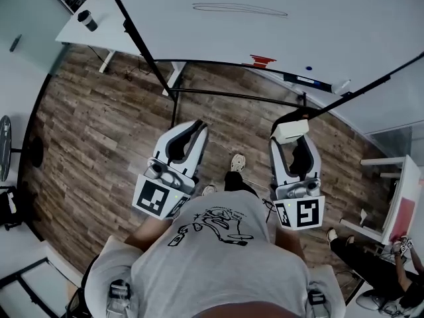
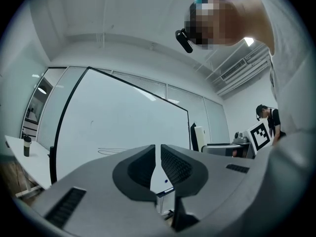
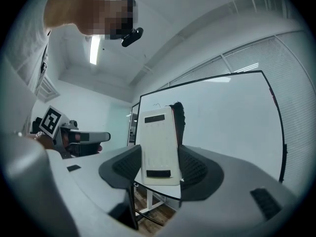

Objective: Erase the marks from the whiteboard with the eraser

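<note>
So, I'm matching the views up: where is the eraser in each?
Head view: eraser right of centre, below the whiteboard.
Left gripper view: eraser right of centre, small.
Right gripper view: eraser centre, between the jaws.
Shared landmark: the whiteboard.

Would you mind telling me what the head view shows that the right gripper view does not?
Only the head view shows the long looping mark on the whiteboard, the red item on its tray, and the cup on the side table. Only the right gripper view shows the ceiling light and the eraser face-on, with two black strips. Both show the whiteboard, the eraser clamped in the right gripper, the left gripper and the wood floor.
</note>
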